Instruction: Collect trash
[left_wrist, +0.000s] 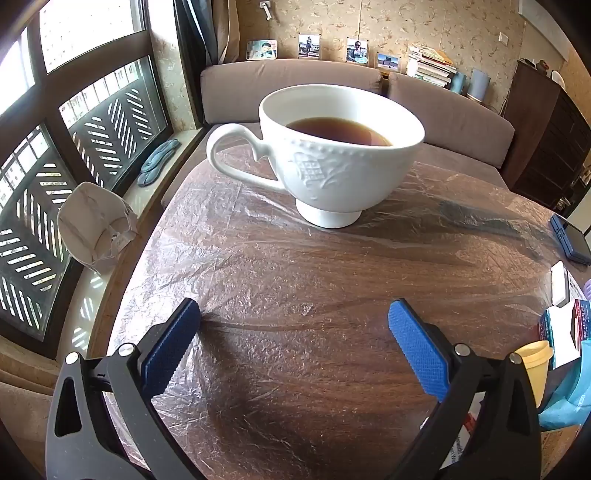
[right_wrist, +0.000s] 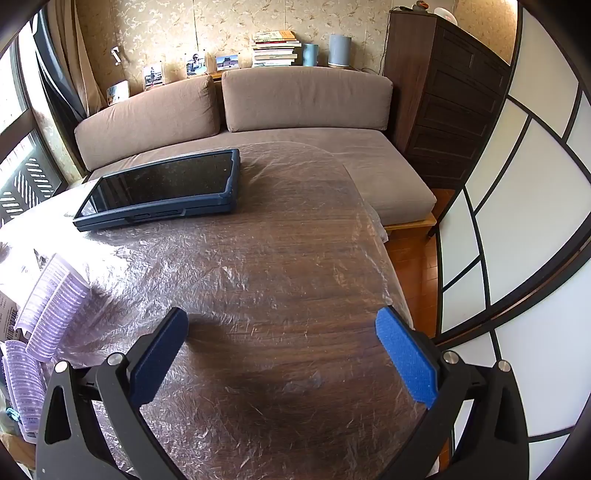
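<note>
Hovering over table (left_wrist: 295, 280): left gripper (left_wrist: 293, 321), right gripper (right_wrist: 282, 328), fingers spread, nothing held; one teacup (left_wrist: 332, 155), one tablet (right_wrist: 162, 188).

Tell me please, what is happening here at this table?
A person holds a two-finger tool in each hand above a wooden table covered with clear plastic film. Both the left tool and the right tool are open and hold nothing. In front of the left one stands a white cup with dark tea in it. Ahead of the right one lies a dark tablet in a blue case, with purple hair rollers at the left edge. No trash is picked up yet.
</note>
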